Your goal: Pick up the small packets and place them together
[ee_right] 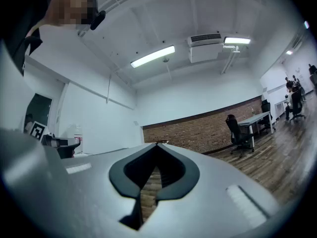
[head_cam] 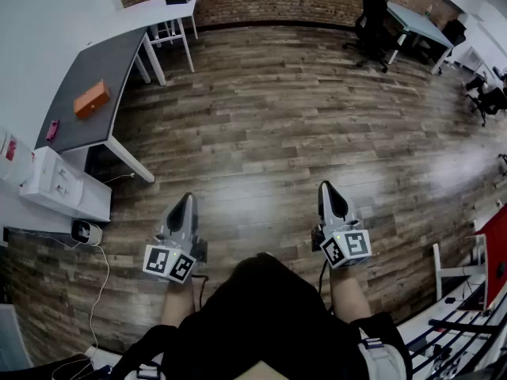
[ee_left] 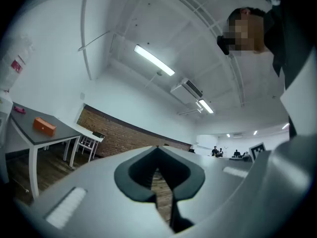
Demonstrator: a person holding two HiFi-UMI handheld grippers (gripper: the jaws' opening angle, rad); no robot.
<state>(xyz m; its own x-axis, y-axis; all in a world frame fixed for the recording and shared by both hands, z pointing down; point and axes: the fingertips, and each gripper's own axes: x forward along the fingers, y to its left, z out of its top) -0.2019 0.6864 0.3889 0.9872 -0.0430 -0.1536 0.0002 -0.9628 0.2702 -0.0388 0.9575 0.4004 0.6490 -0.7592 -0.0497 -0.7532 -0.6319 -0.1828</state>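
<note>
Grey left gripper (head_cam: 187, 203) and right gripper (head_cam: 328, 190): jaws closed, empty, held level over wooden floor (head_cam: 277, 117) (likely idle carry; packets unseen).

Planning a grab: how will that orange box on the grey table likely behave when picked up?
The orange box looks flat-sided, so it probably stays stiff and won't roll. It seems small on the grey table, so likely light. Too distant to judge slipperiness.

A grey bench (head_cam: 119, 62) on white legs carries an orange box (head_cam: 92, 99) near its middle and a small pink object (head_cam: 52, 130) by its near left corner
</note>
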